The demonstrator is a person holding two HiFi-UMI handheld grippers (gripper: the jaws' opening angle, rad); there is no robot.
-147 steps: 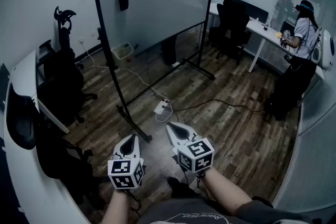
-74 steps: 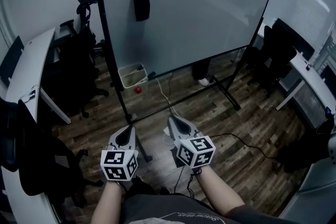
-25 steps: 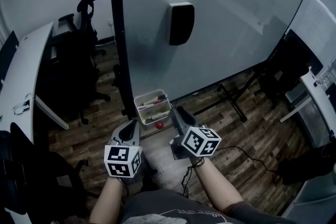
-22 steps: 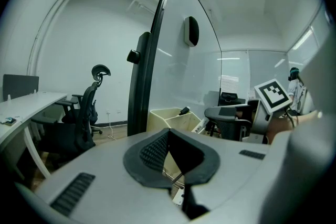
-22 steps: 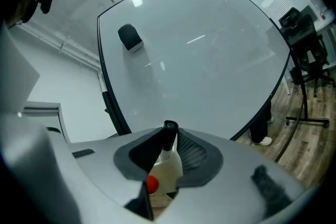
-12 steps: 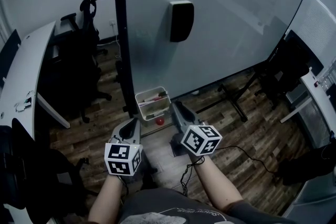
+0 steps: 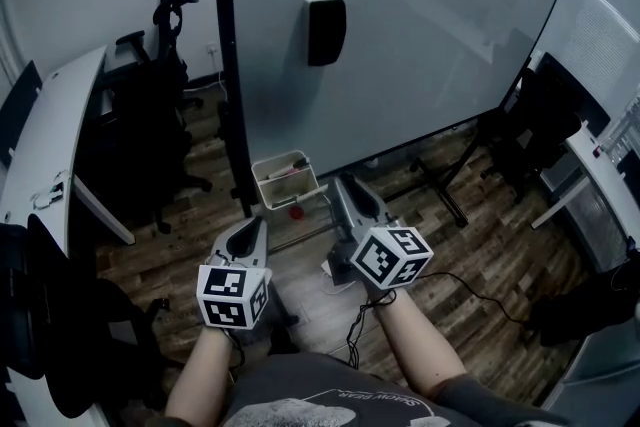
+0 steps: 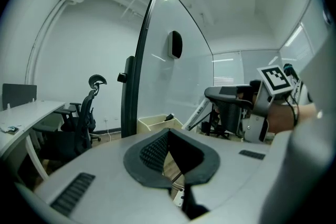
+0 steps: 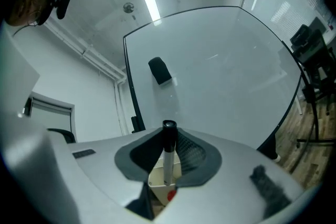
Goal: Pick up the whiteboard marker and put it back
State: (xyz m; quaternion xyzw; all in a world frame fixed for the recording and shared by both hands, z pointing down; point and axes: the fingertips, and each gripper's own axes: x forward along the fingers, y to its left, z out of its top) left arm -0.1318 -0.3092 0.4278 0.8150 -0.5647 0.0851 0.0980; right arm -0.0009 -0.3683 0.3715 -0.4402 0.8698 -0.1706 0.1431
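My right gripper (image 9: pixel 168 136) is shut on a whiteboard marker (image 9: pixel 167 161) with a white body and a black cap, which stands upright between the pads. Below it sits the cream tray (image 9: pixel 156 180) with a red thing (image 9: pixel 169 194) beside it. In the head view the right gripper (image 7: pixel 350 187) hovers just right of the tray (image 7: pixel 284 179), which hangs low on the whiteboard (image 7: pixel 420 35). The left gripper (image 7: pixel 256 227) is lower and to the left, shut with nothing in it. From the left gripper view (image 8: pixel 168 134) the tray (image 8: pixel 156 123) lies ahead.
A black eraser (image 7: pixel 326 30) sticks to the whiteboard. The board's black post (image 7: pixel 228 65) rises left of the tray. Office chairs (image 7: pixel 150 125) and a white desk (image 7: pixel 50 155) stand at the left. Another chair (image 7: pixel 540 125) is at the right, and cables (image 7: pixel 450 280) trail over the wooden floor.
The right gripper closed at the tray and rose from it with the marker between its jaws. The left gripper shifted a little upward.
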